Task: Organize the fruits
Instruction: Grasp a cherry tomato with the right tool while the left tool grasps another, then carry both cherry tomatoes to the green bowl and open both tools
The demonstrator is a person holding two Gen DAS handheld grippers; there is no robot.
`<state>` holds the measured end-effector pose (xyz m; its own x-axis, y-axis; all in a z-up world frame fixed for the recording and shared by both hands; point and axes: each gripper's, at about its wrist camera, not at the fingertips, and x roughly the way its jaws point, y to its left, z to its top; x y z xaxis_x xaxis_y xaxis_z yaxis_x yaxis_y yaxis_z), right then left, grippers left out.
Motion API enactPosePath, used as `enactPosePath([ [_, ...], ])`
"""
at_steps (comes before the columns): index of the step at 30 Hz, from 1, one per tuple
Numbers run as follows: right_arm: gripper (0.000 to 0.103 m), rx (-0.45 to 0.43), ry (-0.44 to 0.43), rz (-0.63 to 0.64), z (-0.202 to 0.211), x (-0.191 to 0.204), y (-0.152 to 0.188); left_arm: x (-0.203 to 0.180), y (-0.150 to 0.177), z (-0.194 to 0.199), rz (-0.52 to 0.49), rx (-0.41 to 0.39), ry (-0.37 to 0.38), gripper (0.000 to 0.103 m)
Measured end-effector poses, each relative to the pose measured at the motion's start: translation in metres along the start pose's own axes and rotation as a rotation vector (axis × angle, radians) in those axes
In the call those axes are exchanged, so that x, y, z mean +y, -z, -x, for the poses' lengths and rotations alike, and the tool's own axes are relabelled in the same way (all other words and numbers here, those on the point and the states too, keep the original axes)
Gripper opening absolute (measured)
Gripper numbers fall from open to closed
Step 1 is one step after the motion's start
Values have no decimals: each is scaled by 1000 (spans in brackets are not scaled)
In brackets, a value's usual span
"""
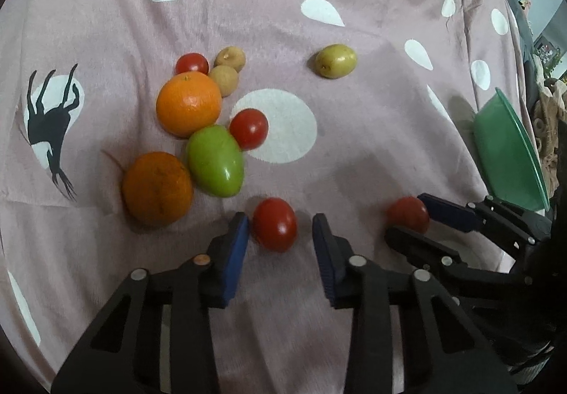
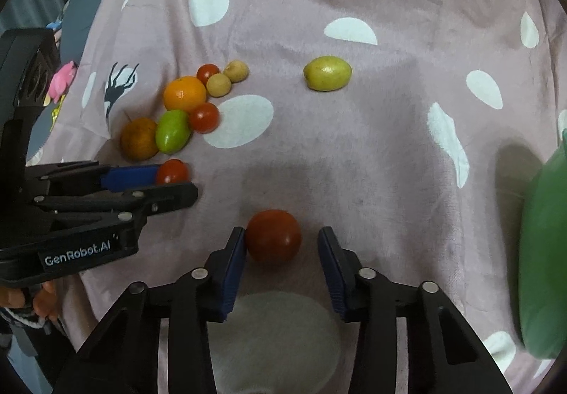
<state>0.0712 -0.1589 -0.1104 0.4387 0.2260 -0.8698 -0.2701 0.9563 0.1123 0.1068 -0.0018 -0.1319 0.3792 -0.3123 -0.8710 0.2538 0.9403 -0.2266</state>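
Jaws of left gripper (image 1: 280, 222) and right gripper (image 2: 281, 233) narrow yet unclamped round a tomato (image 1: 273, 230) each; pink toy (image 2: 63, 76) right-view only

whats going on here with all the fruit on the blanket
A person is sorting fruit on a pink spotted blanket with a gripper in each hand. The left gripper straddles one red tomato, and the right gripper straddles another tomato. On each, one pad touches the tomato and the other stands clear, so neither is gripped yet. The oranges, green fruit and other pieces sit clustered further off, and a green bowl waits at the side.
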Motion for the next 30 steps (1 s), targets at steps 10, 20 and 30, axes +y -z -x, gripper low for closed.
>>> enactPosePath([
  [10,30,-25,8,7,3,0,-1,6,2,3,41,-33,46,23],
  [20,30,-167,28,-70,62,-21,-6,-31,4,41,-27,-101,147,23],
  [30,30,-307,216,-222,140,-99,12,-141,-29,55,-183,-162,327,23],
])
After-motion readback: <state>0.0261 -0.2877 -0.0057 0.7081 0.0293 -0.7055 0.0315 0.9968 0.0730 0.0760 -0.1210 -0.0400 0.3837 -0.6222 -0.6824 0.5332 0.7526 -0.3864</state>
